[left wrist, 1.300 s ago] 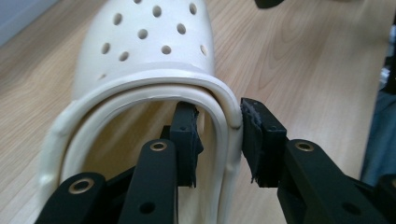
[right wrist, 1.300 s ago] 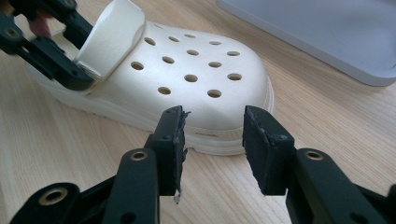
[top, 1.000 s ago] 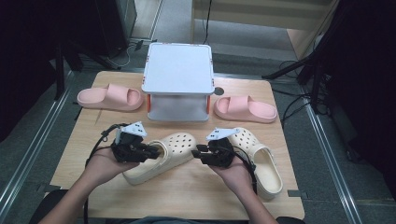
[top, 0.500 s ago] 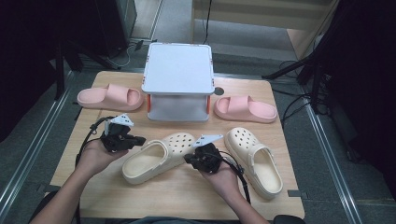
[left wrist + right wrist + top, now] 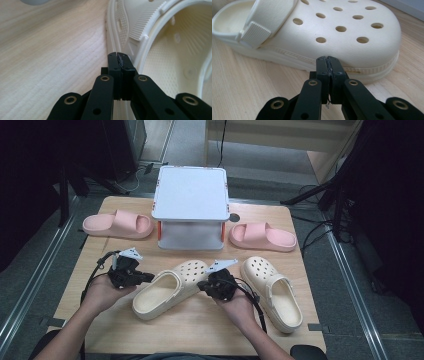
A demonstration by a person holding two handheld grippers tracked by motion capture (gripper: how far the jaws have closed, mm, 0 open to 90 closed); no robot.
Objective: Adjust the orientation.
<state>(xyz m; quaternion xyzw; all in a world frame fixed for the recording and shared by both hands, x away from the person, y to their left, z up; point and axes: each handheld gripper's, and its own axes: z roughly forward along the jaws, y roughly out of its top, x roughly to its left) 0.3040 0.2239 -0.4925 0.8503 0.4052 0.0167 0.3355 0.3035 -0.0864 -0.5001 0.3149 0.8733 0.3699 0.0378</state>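
Two cream clogs lie on the wooden table (image 5: 210, 325). The left clog (image 5: 172, 287) lies diagonally at the middle, toe toward the box. The right clog (image 5: 272, 290) lies beside it on the right. My left gripper (image 5: 150, 278) is shut with nothing in it, its tip against the left clog's (image 5: 160, 50) heel rim. My right gripper (image 5: 201, 285) is shut too, empty, its tip at the sole edge of the same clog's (image 5: 332, 32) holed toe part. The closed jaws of the left gripper (image 5: 119, 56) and of the right gripper (image 5: 328, 60) press flat together.
A white lidded box (image 5: 190, 210) stands at the table's back middle. A pink slide (image 5: 117, 224) lies to its left and another pink slide (image 5: 262, 236) to its right. Cables trail from both grippers. Dark floor and stands surround the table.
Both grippers moved left. The left one shifted out to the clog's heel side, and the right one came from between the clogs to the left clog's toe side. That clog lies more diagonal.
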